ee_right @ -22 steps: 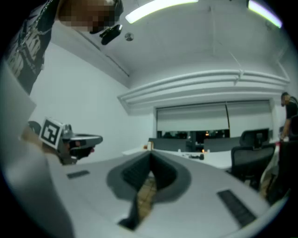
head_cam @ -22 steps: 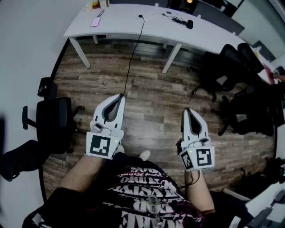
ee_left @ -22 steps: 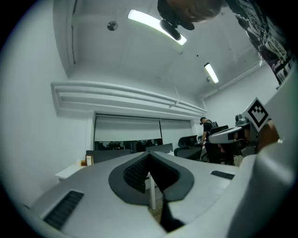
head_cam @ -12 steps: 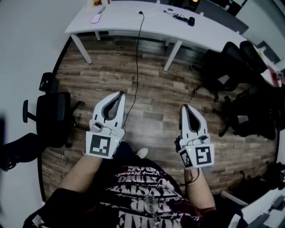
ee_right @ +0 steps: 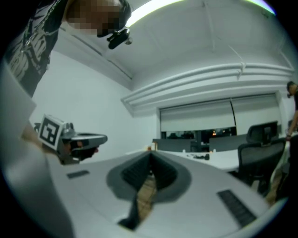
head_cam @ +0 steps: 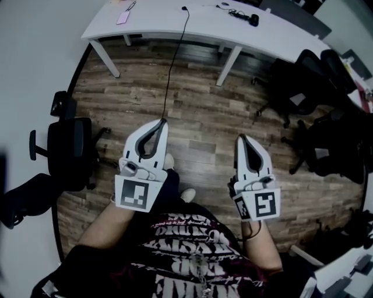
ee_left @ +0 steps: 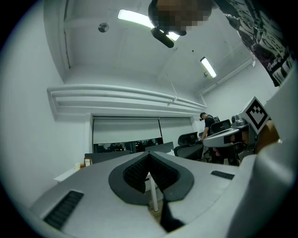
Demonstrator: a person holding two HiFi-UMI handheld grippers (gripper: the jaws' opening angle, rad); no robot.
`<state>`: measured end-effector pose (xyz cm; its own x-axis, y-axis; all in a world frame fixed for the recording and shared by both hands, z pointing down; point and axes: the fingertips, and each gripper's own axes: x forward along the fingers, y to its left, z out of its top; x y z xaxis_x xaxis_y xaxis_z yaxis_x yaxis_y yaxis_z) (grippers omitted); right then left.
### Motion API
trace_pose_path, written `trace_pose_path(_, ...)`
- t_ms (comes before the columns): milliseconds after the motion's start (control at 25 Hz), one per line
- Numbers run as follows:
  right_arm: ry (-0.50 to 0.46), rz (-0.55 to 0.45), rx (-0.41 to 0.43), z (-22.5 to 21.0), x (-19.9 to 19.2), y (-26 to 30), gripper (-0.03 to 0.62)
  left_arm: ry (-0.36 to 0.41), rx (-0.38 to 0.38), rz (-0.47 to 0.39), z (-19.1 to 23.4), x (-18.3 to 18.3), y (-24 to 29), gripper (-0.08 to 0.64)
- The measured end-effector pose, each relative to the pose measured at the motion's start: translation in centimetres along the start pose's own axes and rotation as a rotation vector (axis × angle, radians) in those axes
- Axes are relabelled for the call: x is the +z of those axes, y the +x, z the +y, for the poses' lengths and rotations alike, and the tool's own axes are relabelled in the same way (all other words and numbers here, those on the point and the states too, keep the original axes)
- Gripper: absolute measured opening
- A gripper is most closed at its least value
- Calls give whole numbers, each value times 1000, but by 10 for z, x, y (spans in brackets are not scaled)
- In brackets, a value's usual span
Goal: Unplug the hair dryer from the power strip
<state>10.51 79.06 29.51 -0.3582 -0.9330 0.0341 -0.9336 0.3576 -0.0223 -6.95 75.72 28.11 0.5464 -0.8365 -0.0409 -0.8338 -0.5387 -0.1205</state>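
Below me I see a wood-plank floor (head_cam: 204, 122). A long white bench (head_cam: 151, 26) on white legs crosses the top of the head view, and a flat pink item (head_cam: 123, 17) lies near its left end. One black office chair (head_cam: 70, 148) stands at the left by the white wall. Several more black chairs (head_cam: 303, 87) crowd the right side. In the left gripper view I make out a person (ee_left: 205, 122) standing far off beside chairs, under ceiling strip lights (ee_left: 135, 17).
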Motion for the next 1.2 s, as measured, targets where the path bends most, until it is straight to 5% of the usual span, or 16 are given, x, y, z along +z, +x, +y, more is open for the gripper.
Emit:
trace_pose_path(720, 29, 56, -22, -30, -11, 126, 26, -1, -71, 51, 69, -38, 113, 23)
trace_pose_path(1200, 6, 58, -87, -44, 7, 188, 26, -65, -68, 9, 136, -43, 161, 23)
